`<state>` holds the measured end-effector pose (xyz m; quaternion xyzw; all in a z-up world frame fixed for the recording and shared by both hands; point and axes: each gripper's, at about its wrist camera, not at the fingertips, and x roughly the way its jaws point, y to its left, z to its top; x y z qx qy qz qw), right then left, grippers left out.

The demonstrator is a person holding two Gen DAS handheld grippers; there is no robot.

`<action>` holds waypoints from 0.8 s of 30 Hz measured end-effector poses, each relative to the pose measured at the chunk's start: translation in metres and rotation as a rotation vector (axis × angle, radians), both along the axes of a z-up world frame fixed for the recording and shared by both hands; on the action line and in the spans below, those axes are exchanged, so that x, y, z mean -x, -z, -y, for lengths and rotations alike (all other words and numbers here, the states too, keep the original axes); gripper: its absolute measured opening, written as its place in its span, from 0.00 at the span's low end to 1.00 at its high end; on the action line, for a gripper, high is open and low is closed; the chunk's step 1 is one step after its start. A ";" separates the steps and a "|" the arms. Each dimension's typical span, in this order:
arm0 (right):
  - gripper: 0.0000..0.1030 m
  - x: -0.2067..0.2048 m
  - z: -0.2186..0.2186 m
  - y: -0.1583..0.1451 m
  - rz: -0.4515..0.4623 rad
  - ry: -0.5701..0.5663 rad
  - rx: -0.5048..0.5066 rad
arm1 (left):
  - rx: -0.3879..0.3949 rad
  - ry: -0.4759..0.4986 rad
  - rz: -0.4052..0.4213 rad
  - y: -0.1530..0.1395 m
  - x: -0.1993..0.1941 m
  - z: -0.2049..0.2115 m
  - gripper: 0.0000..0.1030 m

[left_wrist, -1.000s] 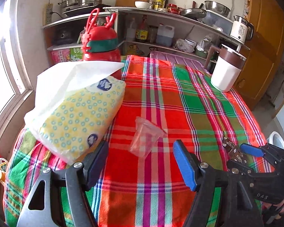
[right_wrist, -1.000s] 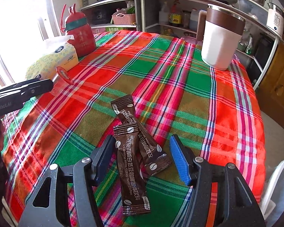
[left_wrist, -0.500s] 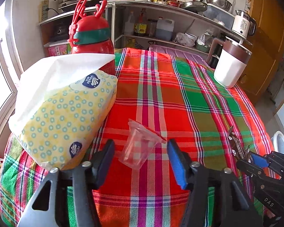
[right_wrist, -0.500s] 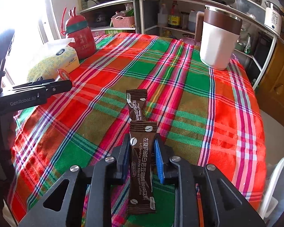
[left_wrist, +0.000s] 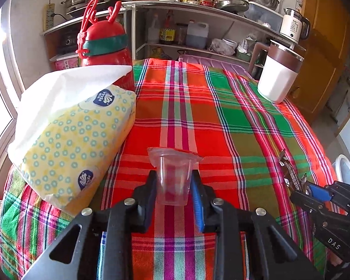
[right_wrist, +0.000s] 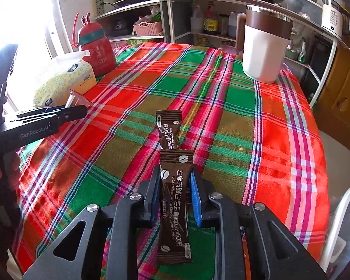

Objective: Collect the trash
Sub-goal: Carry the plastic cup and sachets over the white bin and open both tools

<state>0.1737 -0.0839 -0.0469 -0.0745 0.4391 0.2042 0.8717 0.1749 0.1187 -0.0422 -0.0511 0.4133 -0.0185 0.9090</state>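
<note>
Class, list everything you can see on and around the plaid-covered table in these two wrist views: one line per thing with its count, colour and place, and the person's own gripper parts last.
plastic cup: 1, clear, between the left gripper's fingers
coffee sachets: 2, dark brown, one between the right gripper's fingers, the other just beyond it
tissue pack: 1, yellow with a white sheet on top, table's left side
bottle: 1, red with green band, behind the tissue pack
jug: 1, white with brown top, far right of the table
tablecloth: 1, red, green and pink plaid, covering the table
kettle: 1, white, on the shelf behind
left gripper: 1, black, closed on the plastic cup
right gripper: 1, black, closed on a sachet
</note>
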 end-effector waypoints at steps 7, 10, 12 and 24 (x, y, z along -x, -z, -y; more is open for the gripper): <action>0.23 0.009 0.005 -0.005 0.015 0.014 -0.019 | 0.020 0.019 0.022 -0.009 0.014 0.006 0.29; 0.22 0.013 0.009 -0.008 0.017 0.025 -0.034 | 0.034 0.034 0.035 -0.016 0.023 0.013 0.29; 0.22 0.017 0.013 -0.012 0.021 0.030 -0.044 | 0.037 0.047 0.046 -0.021 0.028 0.019 0.29; 0.22 0.043 0.051 -0.049 0.076 0.081 -0.093 | 0.056 0.164 0.094 -0.049 0.054 0.080 0.29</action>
